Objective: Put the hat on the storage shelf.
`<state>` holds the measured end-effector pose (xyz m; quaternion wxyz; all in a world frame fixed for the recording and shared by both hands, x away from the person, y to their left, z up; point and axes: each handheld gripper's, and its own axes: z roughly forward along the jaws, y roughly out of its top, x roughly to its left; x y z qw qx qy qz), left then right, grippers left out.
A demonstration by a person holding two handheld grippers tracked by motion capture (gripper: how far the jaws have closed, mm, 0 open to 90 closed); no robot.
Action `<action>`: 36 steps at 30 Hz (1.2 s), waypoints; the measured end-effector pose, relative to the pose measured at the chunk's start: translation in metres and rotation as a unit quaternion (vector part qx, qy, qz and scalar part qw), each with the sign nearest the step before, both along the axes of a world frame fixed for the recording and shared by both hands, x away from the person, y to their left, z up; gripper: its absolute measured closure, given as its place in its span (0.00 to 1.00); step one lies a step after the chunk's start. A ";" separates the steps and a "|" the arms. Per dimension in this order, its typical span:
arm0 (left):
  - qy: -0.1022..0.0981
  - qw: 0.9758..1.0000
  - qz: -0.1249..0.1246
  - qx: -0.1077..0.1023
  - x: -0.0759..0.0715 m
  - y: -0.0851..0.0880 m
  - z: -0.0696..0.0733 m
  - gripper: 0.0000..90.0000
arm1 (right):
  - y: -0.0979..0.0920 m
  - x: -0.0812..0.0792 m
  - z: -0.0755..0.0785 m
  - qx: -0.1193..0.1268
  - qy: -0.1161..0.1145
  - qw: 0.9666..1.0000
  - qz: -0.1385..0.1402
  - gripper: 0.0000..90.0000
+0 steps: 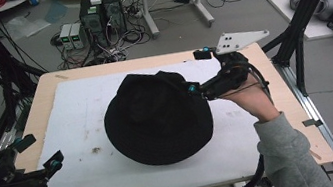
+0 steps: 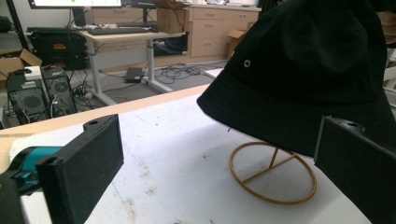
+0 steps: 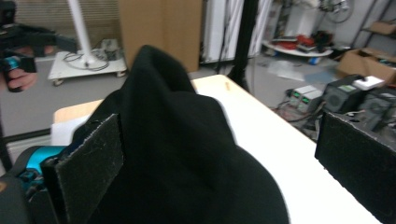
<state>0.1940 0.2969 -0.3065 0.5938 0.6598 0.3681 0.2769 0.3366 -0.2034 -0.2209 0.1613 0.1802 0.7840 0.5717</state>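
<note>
On white mat [image 1: 85,136], black hat [image 1: 158,120], gold stand [image 2: 273,173]

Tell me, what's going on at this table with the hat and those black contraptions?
A person holds a claw in each hand over a white-topped table. A black bucket hat sits on a gold wire stand in the middle. The right claw is up against the hat's crown, jaws spread wide, with the fabric between them but not pinched. The left claw waits open near the table's left edge, pointing towards the hat.
</note>
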 end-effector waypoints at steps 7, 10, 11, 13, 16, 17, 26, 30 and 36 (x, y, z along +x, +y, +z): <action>0.002 1.000 -0.001 0.002 0.002 -0.001 -0.001 0.02 | -0.034 0.002 -0.004 0.027 0.010 0.999 -0.046 0.01; 0.005 1.000 -0.001 0.002 0.002 -0.002 -0.002 0.02 | -0.048 0.001 -0.009 0.038 0.016 0.997 -0.061 0.01; 0.005 1.000 -0.002 0.002 0.003 -0.002 -0.002 0.02 | -0.053 0.001 -0.010 0.040 0.016 0.997 -0.067 0.01; 0.006 1.000 -0.002 0.002 0.003 -0.003 -0.003 0.02 | -0.062 0.000 -0.013 0.046 0.017 0.996 -0.079 0.01; 0.005 1.000 -0.002 0.004 0.004 -0.003 -0.003 0.02 | -0.075 -0.003 -0.017 0.058 0.016 0.993 -0.096 0.01; 0.006 1.000 -0.002 0.003 0.004 -0.004 -0.002 0.02 | -0.080 -0.005 -0.019 0.063 0.017 0.992 -0.107 0.01; 0.006 1.000 -0.007 0.005 0.007 -0.007 -0.003 0.02 | -0.112 -0.018 -0.037 0.072 0.015 0.981 -0.178 0.01; 0.007 1.000 -0.009 0.006 0.009 -0.008 -0.003 0.02 | -0.123 -0.024 -0.049 0.075 0.010 0.974 -0.212 0.01; 0.008 1.000 -0.011 0.006 0.011 -0.011 -0.004 0.02 | -0.133 -0.029 -0.069 0.066 0.007 0.967 -0.248 0.01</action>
